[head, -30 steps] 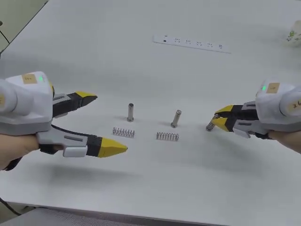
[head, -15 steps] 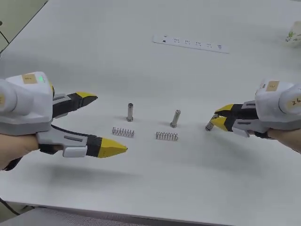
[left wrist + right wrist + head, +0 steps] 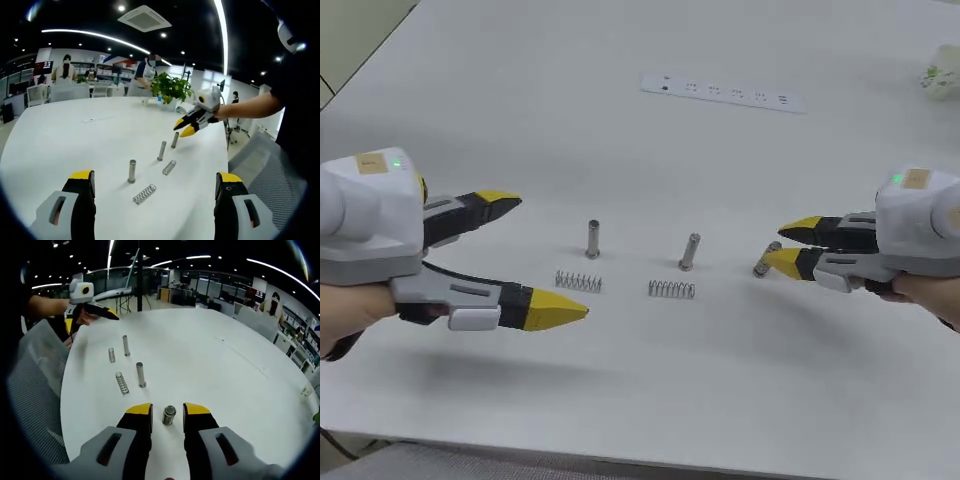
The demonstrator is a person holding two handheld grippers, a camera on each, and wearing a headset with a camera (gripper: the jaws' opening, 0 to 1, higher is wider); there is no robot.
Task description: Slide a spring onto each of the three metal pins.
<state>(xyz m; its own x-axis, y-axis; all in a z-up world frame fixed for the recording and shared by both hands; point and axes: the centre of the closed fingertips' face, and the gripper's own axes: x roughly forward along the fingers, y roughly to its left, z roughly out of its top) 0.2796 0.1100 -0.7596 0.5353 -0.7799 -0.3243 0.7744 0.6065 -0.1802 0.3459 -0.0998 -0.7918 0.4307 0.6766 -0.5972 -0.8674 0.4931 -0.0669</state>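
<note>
Your left gripper gapes wide, empty. Your right gripper is narrowly parted, jaws flanking the spring-wrapped pin without touching. Two loose springs lie beside two bare pins.

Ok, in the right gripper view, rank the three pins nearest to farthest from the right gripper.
1. Spring-covered pin: between the right gripper fingers, with a gap on each side.
2. Middle pin: bare, upright, beside a loose spring.
3. Far pin: bare, upright, beyond the middle pin.
</note>
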